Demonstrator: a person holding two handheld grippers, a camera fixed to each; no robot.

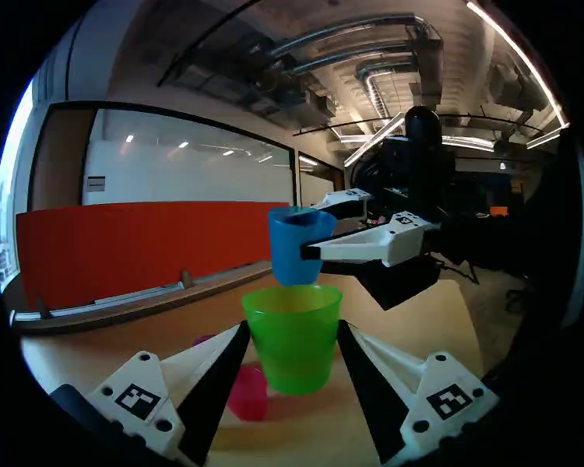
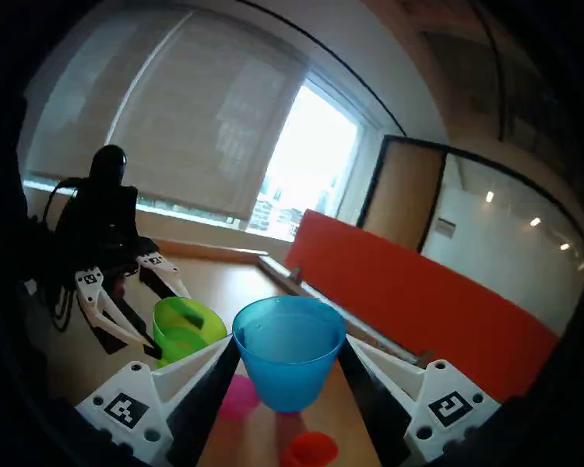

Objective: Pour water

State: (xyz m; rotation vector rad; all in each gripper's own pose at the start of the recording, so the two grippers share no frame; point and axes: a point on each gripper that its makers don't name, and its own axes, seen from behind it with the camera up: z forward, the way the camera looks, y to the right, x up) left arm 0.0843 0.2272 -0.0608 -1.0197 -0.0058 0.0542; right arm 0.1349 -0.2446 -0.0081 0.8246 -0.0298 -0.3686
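A: While the right gripper [image 2: 288, 346] clamps the blue cup [image 2: 288, 366] in its jaws, where's the target?

B: Green cup [image 1: 293, 350], lower centre of the left gripper view, gripped by the left gripper [image 1: 292, 327] jaws. Tip slowly, lip over its mouth. A pink cup [image 1: 249, 393] and red cup [image 2: 311, 450] stand on the desk [image 1: 440, 319] below.

Ahead in the left gripper view, a wooden table [image 1: 440, 319] meets a red partition [image 1: 136, 241] to the left, glass wall [image 1: 191, 167] above it; exposed pipes [image 1: 346, 33] and strip lights [image 1: 518, 61] run overhead. In the right gripper view, a bright window [image 2: 307, 171] and drawn blind [image 2: 191, 132] stand ahead.
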